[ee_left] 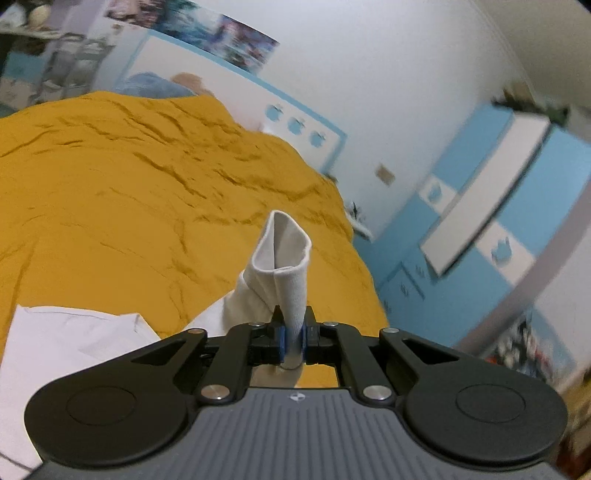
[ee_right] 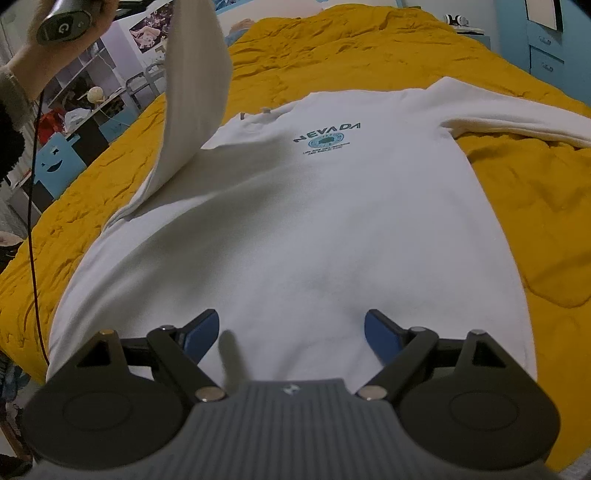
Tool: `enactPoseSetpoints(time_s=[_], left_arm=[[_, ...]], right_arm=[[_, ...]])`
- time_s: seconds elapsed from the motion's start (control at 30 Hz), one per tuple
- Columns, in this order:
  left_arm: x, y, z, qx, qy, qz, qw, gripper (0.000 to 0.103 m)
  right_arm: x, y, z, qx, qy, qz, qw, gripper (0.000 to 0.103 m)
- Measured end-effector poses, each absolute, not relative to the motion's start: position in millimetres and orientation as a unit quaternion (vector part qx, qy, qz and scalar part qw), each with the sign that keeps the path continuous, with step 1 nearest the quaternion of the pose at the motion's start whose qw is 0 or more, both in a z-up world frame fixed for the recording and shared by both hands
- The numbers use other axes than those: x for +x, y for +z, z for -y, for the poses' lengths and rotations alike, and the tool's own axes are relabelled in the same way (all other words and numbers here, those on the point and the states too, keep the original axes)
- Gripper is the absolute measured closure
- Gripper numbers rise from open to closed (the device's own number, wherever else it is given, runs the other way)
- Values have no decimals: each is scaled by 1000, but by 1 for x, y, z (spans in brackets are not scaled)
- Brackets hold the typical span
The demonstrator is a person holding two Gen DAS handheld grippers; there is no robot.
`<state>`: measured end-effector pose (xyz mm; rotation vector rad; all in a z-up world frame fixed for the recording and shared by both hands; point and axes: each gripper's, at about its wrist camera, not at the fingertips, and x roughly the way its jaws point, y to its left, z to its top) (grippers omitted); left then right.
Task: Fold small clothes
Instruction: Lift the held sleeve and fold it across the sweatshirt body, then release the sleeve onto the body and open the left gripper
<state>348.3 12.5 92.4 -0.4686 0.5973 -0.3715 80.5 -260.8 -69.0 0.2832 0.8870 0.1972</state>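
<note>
Left claw [ee_left: 292, 338] pinches the sweatshirt's cuff [ee_left: 286, 258], sleeve lifted upper left; right claw [ee_right: 291, 334] hangs wide over the white sweatshirt [ee_right: 314, 229] on the orange bedspread [ee_right: 535, 192].

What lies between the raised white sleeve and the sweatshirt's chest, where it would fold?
Nothing visible. The white long sleeve, clamped in the left gripper, hangs above the white printed sweatshirt, whose chest lies bare; the right gripper hovers open near the hem.

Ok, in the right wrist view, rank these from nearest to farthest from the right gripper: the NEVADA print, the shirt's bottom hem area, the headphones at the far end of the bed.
1. Bottom hem area: right under the open right gripper.
2. NEVADA print: mid-chest on the white shirt, straight ahead.
3. Headphones: far end of the yellow bedspread, upper right.
</note>
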Motion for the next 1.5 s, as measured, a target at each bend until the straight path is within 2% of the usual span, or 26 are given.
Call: enactPoseSetpoints(time_s=[0.07, 0.1, 0.13, 0.17, 0.2, 0.33, 0.43, 0.57, 0.73, 0.83, 1.0, 1.07, 1.27, 1.5], left_arm=[[351, 86, 0, -198, -214, -314, 903, 87], [352, 84, 6, -186, -235, -328, 896, 69], [351, 81, 11, -175, -260, -342, 886, 42], [348, 81, 17, -169, -281, -347, 879, 32], [342, 82, 20, -159, -314, -340, 872, 28], [318, 102, 21, -133, -370, -284, 875, 28], [310, 117, 6, -147, -368, -274, 876, 28], [298, 135, -27, -135, -315, -256, 904, 28], [271, 136, -82, -44, -168, -231, 957, 28], [259, 115, -113, 21, -72, -225, 971, 28], [250, 61, -145, 61, -5, -256, 965, 29], [242, 35, -149, 64, 1, -266, 962, 34], [212, -17, -148, 71, -38, -280, 957, 35], [220, -77, -117, 166, -73, -307, 934, 38]], right_arm=[[80, -69, 261, 137, 96, -427, 889, 21], [80, -70, 261, 137, 96, -427, 889, 21], [82, -71, 261, 136, 96, -428, 889, 21], [82, -71, 260, 135, 95, -428, 889, 20], [82, -71, 259, 131, 94, -428, 889, 20], [82, -70, 253, 113, 90, -430, 891, 20], [82, -69, 251, 109, 84, -433, 891, 20], [82, -68, 250, 106, 78, -436, 890, 21], [81, -63, 246, 106, 69, -438, 890, 21], [80, -60, 245, 118, 68, -430, 892, 21], [78, -50, 236, 143, 101, -413, 894, 22], [78, -47, 230, 144, 99, -409, 896, 22], [82, -47, 212, 145, 106, -411, 894, 22], [89, -46, 197, 124, 107, -414, 896, 22]])
